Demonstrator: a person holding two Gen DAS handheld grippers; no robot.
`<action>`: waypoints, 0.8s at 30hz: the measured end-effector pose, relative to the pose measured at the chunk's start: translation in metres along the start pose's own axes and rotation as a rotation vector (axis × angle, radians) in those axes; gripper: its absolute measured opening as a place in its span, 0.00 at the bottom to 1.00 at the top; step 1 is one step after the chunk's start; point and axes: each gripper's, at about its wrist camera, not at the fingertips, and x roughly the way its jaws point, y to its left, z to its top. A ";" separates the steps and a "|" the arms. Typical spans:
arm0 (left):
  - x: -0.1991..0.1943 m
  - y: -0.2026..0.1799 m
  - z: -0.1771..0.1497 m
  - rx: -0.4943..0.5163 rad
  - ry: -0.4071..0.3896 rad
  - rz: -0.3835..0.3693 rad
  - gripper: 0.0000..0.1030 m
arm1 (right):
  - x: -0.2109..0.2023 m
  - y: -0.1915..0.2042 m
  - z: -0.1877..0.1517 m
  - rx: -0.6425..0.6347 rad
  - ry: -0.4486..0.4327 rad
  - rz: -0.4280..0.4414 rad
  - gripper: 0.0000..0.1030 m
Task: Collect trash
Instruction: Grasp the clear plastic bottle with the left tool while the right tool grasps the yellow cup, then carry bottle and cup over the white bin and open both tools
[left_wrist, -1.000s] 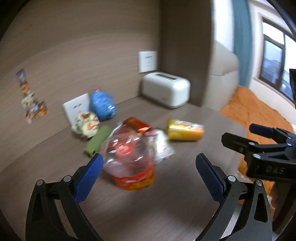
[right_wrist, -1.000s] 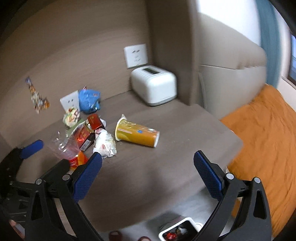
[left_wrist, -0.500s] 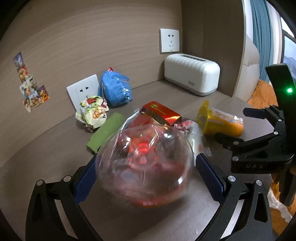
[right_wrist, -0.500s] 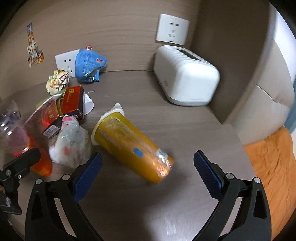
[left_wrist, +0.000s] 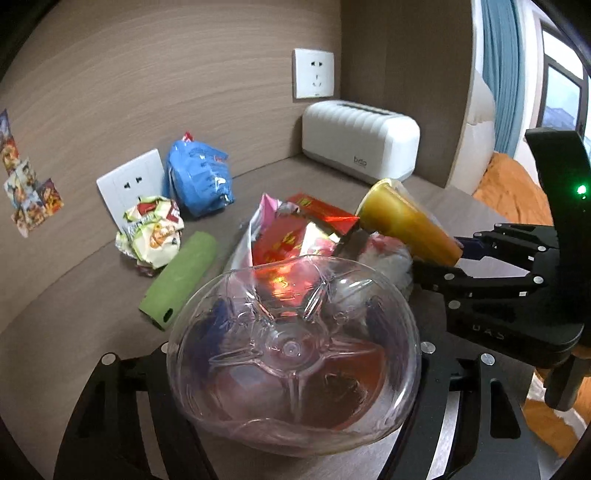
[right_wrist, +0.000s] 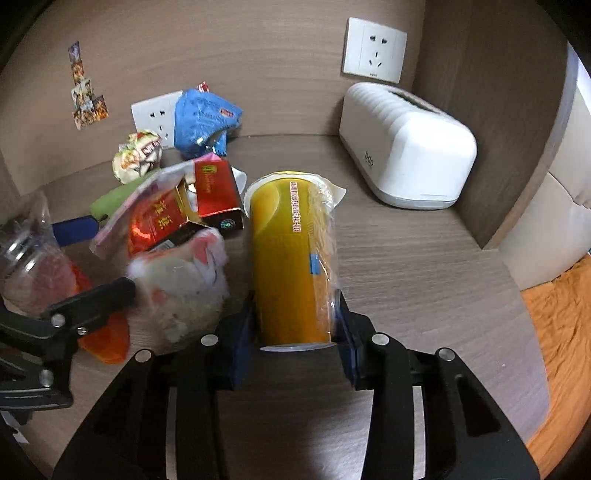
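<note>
Trash is scattered on the wooden surface (right_wrist: 424, 266). At left, a clear plastic bottle (left_wrist: 291, 354) is clamped by the just-closed left tool (left_wrist: 291, 373); right of it, a yellow cup (right_wrist: 295, 258) is pinched by the just-closed right tool (right_wrist: 297, 336).

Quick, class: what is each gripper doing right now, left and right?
Left gripper: jaws just closed onto the clear plastic bottle.
Right gripper: jaws just closed onto the yellow cup.
</note>
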 end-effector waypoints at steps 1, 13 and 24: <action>-0.003 0.000 0.001 0.001 -0.005 -0.003 0.70 | -0.004 0.000 0.001 0.009 -0.005 0.003 0.40; -0.082 -0.018 0.027 0.093 -0.126 -0.065 0.70 | -0.113 -0.001 0.014 0.186 -0.167 -0.020 0.40; -0.134 -0.089 0.030 0.304 -0.203 -0.322 0.70 | -0.241 -0.010 -0.028 0.360 -0.286 -0.222 0.40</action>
